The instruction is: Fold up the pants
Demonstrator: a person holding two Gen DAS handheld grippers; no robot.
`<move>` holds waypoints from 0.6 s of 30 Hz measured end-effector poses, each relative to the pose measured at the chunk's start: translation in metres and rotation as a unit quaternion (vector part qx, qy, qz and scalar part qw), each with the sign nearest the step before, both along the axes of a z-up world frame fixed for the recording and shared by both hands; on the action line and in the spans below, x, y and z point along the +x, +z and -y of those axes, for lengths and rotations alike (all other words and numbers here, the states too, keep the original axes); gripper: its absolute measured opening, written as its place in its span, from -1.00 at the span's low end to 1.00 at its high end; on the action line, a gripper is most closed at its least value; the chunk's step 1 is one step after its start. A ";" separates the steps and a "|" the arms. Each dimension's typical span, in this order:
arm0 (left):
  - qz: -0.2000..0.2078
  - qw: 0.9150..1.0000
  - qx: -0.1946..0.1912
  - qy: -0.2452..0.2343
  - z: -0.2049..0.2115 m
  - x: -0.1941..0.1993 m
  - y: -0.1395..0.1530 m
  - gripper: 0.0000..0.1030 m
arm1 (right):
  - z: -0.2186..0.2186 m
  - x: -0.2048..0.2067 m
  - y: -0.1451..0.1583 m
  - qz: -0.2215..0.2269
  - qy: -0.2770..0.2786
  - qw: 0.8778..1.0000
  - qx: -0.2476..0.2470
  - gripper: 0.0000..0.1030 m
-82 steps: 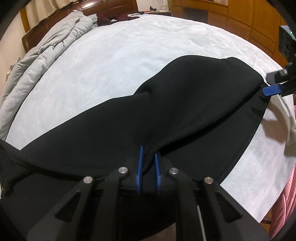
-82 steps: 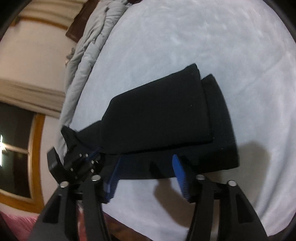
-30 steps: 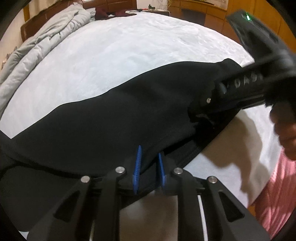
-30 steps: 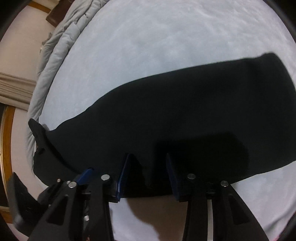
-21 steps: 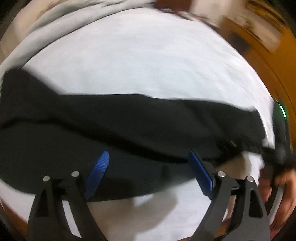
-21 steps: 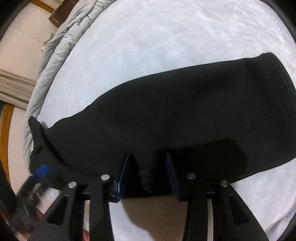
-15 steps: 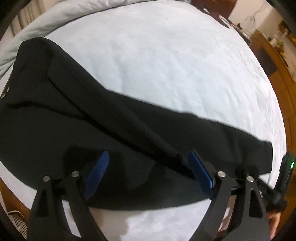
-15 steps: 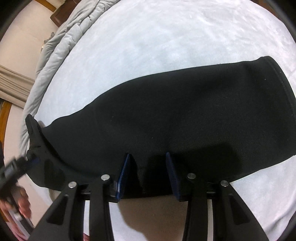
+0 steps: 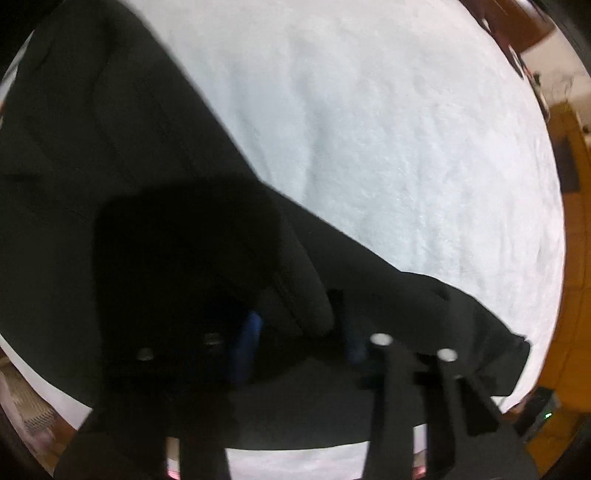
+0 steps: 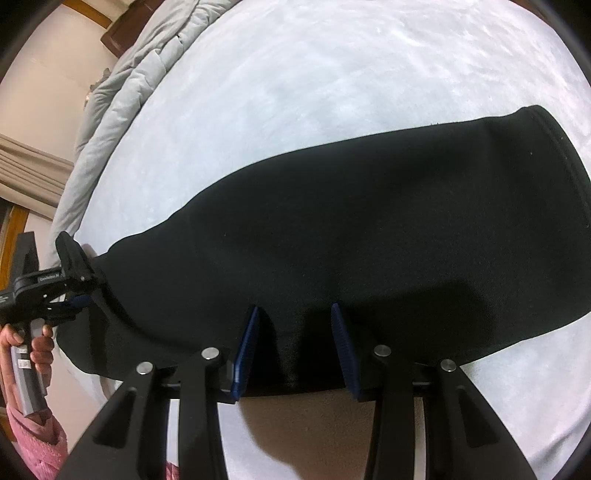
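Note:
Black pants [image 10: 369, 221] lie lengthwise across the pale bed sheet [image 10: 295, 92], leg hem to the right. My right gripper [image 10: 295, 350] is shut on a bunched fold at their near edge. In the left wrist view, which is blurred, the pants [image 9: 110, 184] fill the left side. My left gripper [image 9: 303, 338] has its jaws closing on a raised ridge of the black cloth that fills the gap between its blue pads. The right wrist view shows the left gripper [image 10: 79, 299] at the pants' far left end, held by a hand [image 10: 22, 343].
A rumpled grey duvet [image 10: 129, 92] lies along the far left side of the bed, by a dark headboard [image 10: 114, 33]. Wooden furniture [image 9: 569, 258] stands past the bed's right edge. A pink sleeve [image 10: 37, 450] shows at the lower left. Bare sheet [image 9: 406, 147] lies beyond the pants.
My left gripper let go of the leg, opened wide, swung along the pants to their other end and narrowed on a ridge of cloth. The right gripper kept its fold and stayed put.

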State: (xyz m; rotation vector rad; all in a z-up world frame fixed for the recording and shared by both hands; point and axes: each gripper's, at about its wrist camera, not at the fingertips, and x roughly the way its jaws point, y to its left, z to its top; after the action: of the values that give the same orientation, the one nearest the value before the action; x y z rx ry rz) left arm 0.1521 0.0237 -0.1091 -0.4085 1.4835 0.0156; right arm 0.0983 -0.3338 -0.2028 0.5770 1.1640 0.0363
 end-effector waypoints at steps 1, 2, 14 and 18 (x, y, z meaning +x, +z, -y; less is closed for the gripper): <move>0.007 1.000 0.001 0.000 -0.001 -0.003 0.001 -0.57 | 0.000 0.000 0.000 -0.001 0.001 1.000 0.000 -0.20; 0.017 1.000 0.003 -0.001 -0.002 -0.008 0.004 -0.68 | 0.000 0.001 0.001 -0.002 0.003 1.000 -0.002 -0.20; 0.175 0.982 0.073 0.001 0.013 -0.127 0.008 -0.83 | -0.004 0.007 0.007 -0.023 0.025 0.999 -0.024 -0.24; 0.192 0.978 0.079 -0.005 0.024 -0.122 0.000 -0.83 | -0.020 0.010 0.024 -0.041 0.028 0.996 -0.068 -0.18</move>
State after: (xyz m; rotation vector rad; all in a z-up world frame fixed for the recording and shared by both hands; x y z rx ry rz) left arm 0.0306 -0.0006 -0.1092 -0.2576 1.0936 0.0450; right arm 0.1084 -0.3138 -0.1790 0.4292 1.2510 -0.0192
